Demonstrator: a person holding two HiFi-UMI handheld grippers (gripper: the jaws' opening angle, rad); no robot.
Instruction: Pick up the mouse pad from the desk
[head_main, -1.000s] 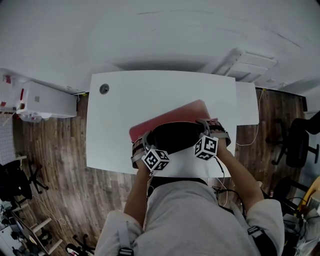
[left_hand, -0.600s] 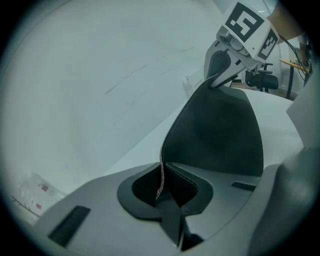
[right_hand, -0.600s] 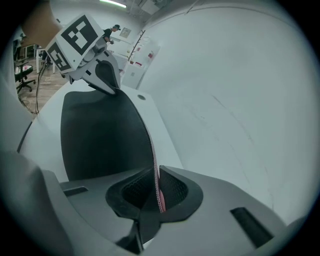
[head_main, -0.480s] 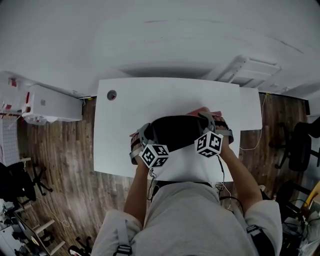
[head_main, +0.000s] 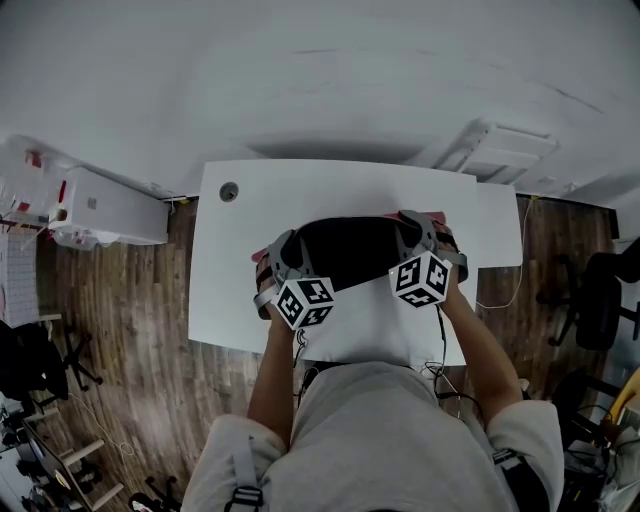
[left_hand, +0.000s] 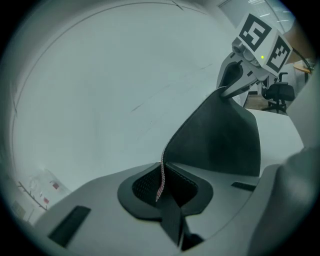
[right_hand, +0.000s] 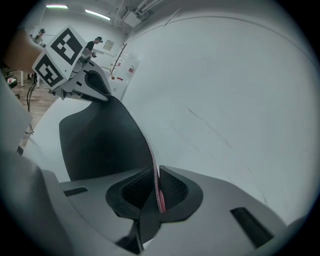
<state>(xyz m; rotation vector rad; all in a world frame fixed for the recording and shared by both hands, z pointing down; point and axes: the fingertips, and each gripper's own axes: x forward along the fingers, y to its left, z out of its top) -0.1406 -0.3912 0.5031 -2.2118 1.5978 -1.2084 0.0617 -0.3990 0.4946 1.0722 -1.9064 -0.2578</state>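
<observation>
Nearest the head camera is the person's grey shirt (head_main: 370, 440), with 2 bare forearms reaching forward from it. Each hand carries a gripper topped by a cube of square markers.

The left gripper (left_hand: 161, 182) is clamped on 1 short end of the mouse pad (head_main: 350, 250): in the left gripper view the thin edge of the pad, reddish along its rim, runs straight down between the 2 textured pads, which press on it from both sides. The right gripper (right_hand: 157, 192) is closed in the same way on the opposite end, where a sliver of the pad's red face shows between its jaws.

The mouse pad hangs in a shallow curve between the 2 grippers, held up over the near half of the white desk (head_main: 230, 290). Its black underside faces the person, and only a narrow red strip of the upper face shows along its far edge.

Farther back, a round cable hole (head_main: 229, 191) sits in the desk's far left corner. A white cabinet (head_main: 105, 208) stands on the wooden floor (head_main: 120, 330) left of the desk, and a black office chair (head_main: 598, 290) stands to the right.
</observation>
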